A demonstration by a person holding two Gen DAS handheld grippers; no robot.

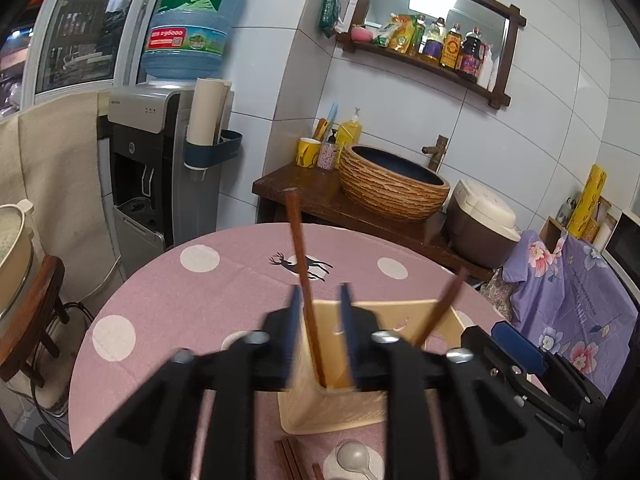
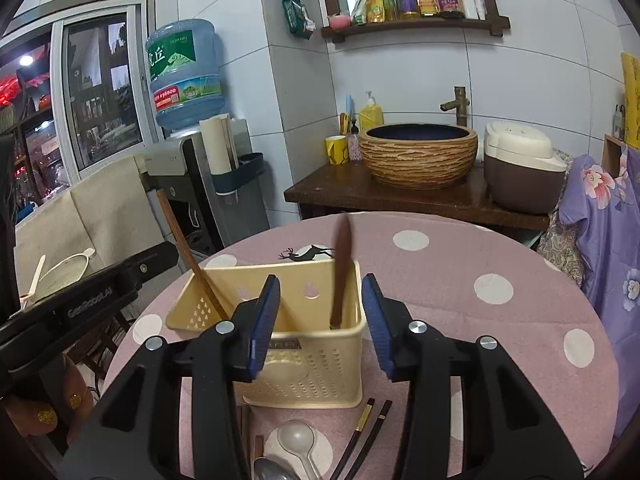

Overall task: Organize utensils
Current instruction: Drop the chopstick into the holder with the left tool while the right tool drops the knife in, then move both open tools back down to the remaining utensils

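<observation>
Standing in the cream plastic utensil basket (image 2: 280, 320) at frame centre, two brown wooden chopsticks (image 2: 342, 272) lean loosely. Both the left claw (image 1: 322, 320) and the right claw (image 2: 320, 320) are apart, holding nothing. Bumping the light basket may tip it.

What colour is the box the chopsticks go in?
Pale cream-yellow. The utensil box shows best in the right wrist view.

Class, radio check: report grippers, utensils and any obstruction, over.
Left gripper open around chopstick in holder. Right gripper open, empty. Spoon, chopsticks remain on table. Nothing blocking.
</observation>
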